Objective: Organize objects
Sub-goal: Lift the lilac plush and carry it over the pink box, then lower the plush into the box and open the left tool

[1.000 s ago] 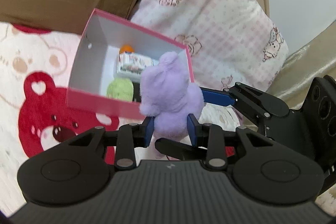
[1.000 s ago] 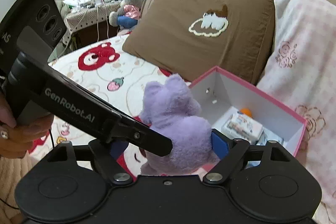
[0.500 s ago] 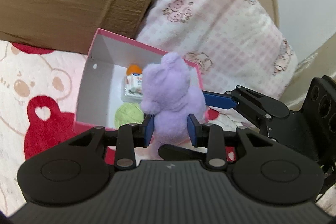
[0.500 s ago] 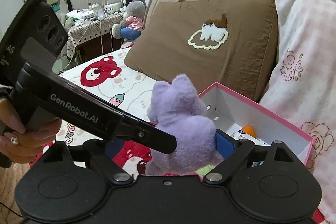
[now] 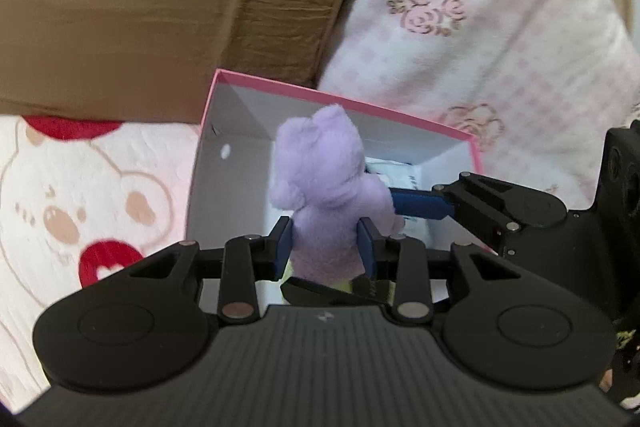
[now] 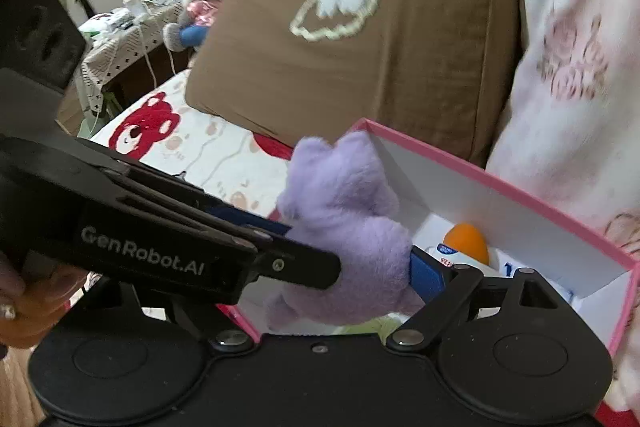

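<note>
A purple plush toy [image 5: 324,195] hangs over the open pink box [image 5: 340,103], which has a white inside. My left gripper [image 5: 325,247] is shut on the toy's lower body, one blue pad on each side. My right gripper [image 6: 340,291] spans the toy crosswise. Its blue finger [image 5: 416,205] presses into the toy's right side, and its other finger is hidden behind the left gripper [image 6: 308,247]. The purple plush toy [image 6: 344,211] sits just inside the near corner of the box [image 6: 500,183]. An orange-capped item [image 6: 466,241] and a white packet [image 5: 396,173] lie inside the box.
A brown pillow [image 5: 160,7] and a pink checked pillow [image 5: 480,47] stand right behind the box. The bear-print bedspread [image 5: 80,207] spreads to the left. A person's hand [image 6: 24,303] holds the left gripper. A cluttered side table [image 6: 120,35] and a grey stuffed toy [image 6: 200,11] stand beyond the bed.
Both grippers have carried the purple toy forward and a little down. It has gone from in front of the box's near wall to over its inside. The pillows look closer.
</note>
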Motion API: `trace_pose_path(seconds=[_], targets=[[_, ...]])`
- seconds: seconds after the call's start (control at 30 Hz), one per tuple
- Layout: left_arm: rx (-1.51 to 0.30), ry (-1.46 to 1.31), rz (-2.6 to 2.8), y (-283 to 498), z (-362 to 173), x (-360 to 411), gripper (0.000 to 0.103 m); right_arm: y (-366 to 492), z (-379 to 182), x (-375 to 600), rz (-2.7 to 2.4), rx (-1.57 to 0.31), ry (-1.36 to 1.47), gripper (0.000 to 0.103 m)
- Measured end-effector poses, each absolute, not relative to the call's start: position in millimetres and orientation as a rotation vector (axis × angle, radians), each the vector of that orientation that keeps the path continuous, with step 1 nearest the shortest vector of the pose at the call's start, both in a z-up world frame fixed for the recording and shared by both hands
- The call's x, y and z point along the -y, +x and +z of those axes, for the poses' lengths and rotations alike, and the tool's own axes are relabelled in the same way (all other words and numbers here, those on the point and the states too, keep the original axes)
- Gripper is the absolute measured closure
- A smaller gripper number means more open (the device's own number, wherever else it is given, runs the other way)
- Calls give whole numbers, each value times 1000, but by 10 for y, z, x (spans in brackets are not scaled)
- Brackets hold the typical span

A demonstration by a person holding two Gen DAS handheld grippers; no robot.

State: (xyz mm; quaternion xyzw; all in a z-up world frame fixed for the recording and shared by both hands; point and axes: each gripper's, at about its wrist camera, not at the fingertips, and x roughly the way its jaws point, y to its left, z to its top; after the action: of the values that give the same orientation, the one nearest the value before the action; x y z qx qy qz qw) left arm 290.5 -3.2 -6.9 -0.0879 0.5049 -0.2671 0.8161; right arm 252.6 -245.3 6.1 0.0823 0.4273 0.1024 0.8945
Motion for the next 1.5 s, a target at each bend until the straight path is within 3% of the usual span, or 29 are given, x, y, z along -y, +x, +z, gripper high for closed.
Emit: trace_pose_path(seconds=[0.1, 0.13, 0.17, 0.3, 0.6, 1.4, 1.43, 1.5], targets=[[-1042, -109, -546, 2986, -150, 128, 70, 2655, -76, 2519, 200, -920, 210, 14], [-1040, -81, -531, 3015, -178, 163, 70, 2699, -135, 2546, 191, -945, 225, 19], [-1048, -79, -531, 3044, -208, 179, 70, 2722, -190, 2581, 179, -963, 246, 30], [-1065, -59, -537, 3120, -304, 233, 69, 2713, -325, 2643, 155, -960, 290, 34], [-1110, 13, -495, 3155, -334, 285, 68, 2707, -434, 2613, 124, -980, 364, 36], [-1056, 168, -437, 3139, -530, 479, 71, 2688, -656, 2605, 136, -984, 450, 29], [-1049, 172, -429, 3143, -534, 474, 71, 2693, -658, 2602, 138, -982, 443, 31], [-1039, 164, -429, 3146, -539, 455, 71, 2721, -675, 2582, 120, -999, 405, 45]])
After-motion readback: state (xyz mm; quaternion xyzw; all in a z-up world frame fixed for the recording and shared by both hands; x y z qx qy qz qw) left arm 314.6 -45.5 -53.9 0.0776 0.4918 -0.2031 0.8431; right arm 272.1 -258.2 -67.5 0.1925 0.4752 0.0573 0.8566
